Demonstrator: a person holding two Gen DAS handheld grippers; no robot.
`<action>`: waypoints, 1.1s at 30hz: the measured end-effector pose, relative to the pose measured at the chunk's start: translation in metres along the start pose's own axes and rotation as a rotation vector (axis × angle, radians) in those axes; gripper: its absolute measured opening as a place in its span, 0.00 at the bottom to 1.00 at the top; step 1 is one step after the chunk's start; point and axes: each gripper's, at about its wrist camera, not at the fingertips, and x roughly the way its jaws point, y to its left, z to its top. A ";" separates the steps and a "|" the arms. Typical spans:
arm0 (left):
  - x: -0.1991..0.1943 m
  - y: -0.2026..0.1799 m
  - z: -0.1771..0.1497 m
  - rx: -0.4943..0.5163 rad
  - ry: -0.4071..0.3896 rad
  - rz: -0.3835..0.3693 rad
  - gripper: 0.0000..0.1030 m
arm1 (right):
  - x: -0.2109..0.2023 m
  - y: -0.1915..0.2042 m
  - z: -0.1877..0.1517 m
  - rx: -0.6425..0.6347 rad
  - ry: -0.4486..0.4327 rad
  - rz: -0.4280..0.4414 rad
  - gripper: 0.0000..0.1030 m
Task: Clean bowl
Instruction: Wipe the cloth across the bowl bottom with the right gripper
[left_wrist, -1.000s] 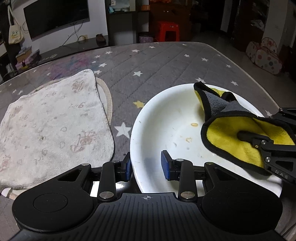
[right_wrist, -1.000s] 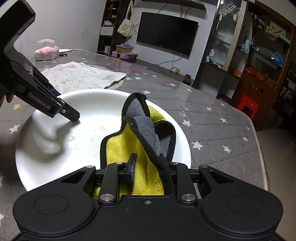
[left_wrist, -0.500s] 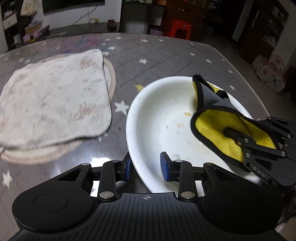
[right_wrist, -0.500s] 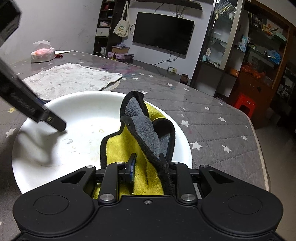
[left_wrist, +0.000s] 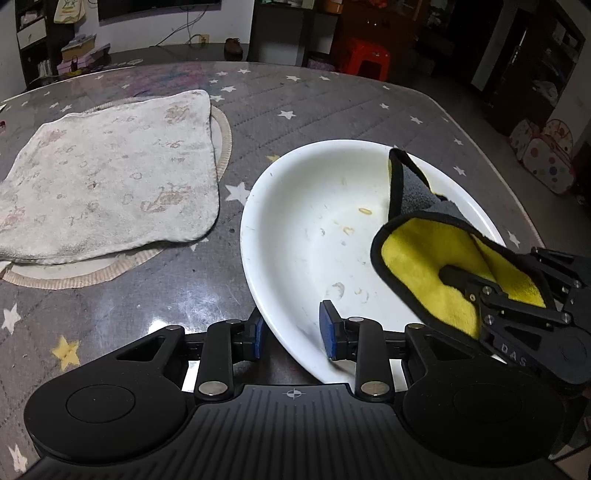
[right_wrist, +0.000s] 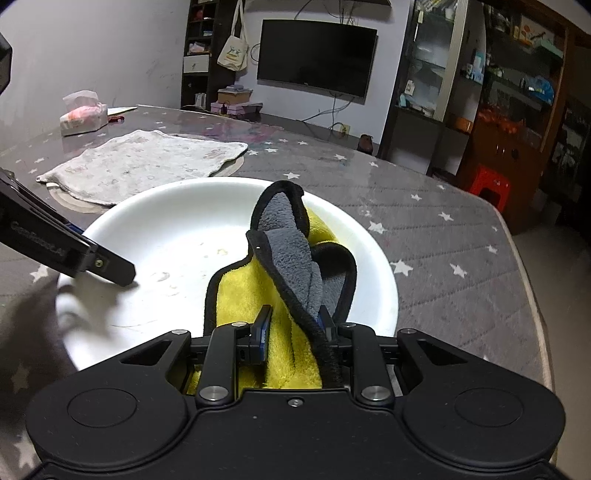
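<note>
One white bowl (left_wrist: 314, 221), flecked with yellowish residue, is clamped at its rim by the left gripper (left_wrist: 291, 332); one yellow-grey cloth (right_wrist: 280, 280) is gripped by the right gripper (right_wrist: 293, 326).

White bowl (left_wrist: 295, 221), yellow and grey cloth (right_wrist: 291, 258) edged black, grey tablecloth (left_wrist: 332, 107) patterned with white stars

I see a grey table (left_wrist: 332, 107) with a glossy star-print cover. On it rest a white bowl (left_wrist: 295, 206), a stained pale towel (left_wrist: 107, 177) over a round beige-rimmed mat (left_wrist: 221, 125), and a tissue pack (right_wrist: 83, 114) at the far side.
</note>
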 end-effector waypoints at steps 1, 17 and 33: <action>0.000 0.000 0.001 0.000 0.001 -0.001 0.29 | -0.001 0.000 0.000 0.009 0.005 0.009 0.24; 0.008 -0.006 0.018 0.115 -0.034 0.013 0.28 | -0.015 -0.001 0.002 -0.020 0.051 0.089 0.24; 0.027 -0.004 0.036 0.180 -0.012 -0.005 0.30 | 0.012 -0.017 0.007 -0.114 0.016 -0.030 0.24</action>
